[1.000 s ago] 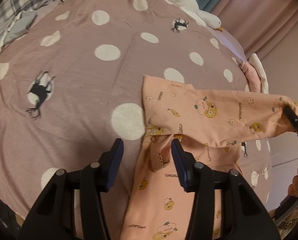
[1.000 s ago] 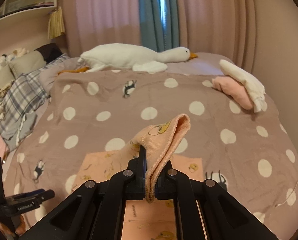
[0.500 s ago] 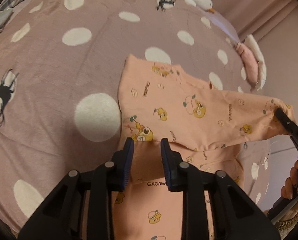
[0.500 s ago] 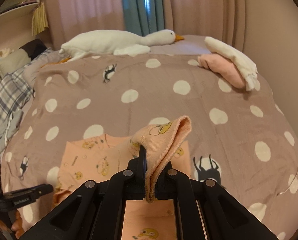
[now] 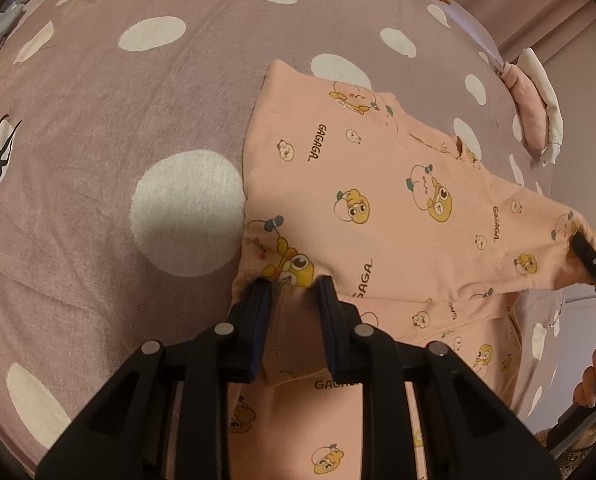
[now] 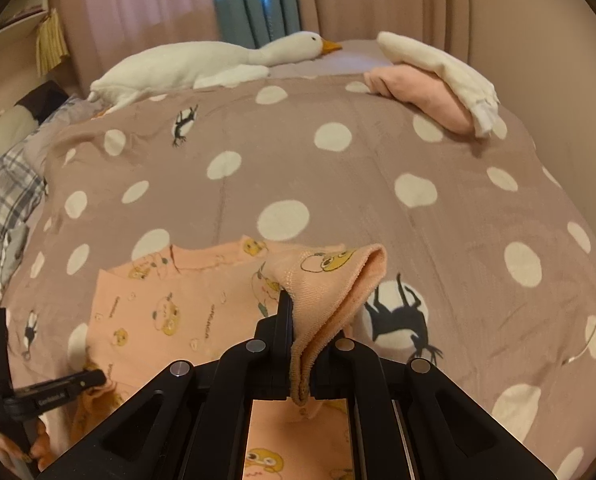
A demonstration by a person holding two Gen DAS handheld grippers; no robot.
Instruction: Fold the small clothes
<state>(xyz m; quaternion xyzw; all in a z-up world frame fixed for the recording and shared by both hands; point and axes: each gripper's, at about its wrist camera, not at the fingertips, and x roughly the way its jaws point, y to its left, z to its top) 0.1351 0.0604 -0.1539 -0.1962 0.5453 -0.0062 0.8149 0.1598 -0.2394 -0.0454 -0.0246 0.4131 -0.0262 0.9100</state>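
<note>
Peach printed garment [image 5: 382, 184] lies on the dotted bedspread [image 5: 109, 128], upper part spread flat, one side lifted across toward the right. Right gripper [image 6: 300, 354] is clenched on a ribbed cuff/edge of the garment, fabric looped up above the jaws and hanging down between them. Left gripper [image 5: 293, 300] has its jaws closing, with a fold of the peach fabric between the pads; pads look about at the cloth but can't tell if they press it yet. In the left view the right tool shows at the frame edge pinching the far sleeve end, a hand [image 5: 592, 376] behind it. Risks, my read: the left jaws may catch only the top layer, or the layer below too, so the fold drags the whole garment instead of creasing. Pulling the two ends unevenly would skew the fold line and bunch the body. The right hold is on a small bit of cuff, so a tug could slip it out. Soft bedspread may wrinkle under and shift the garment. Plush goose [image 6: 201, 62] and the folded pink and white pile [image 6: 438, 88] sit well apart, no interference.
</note>
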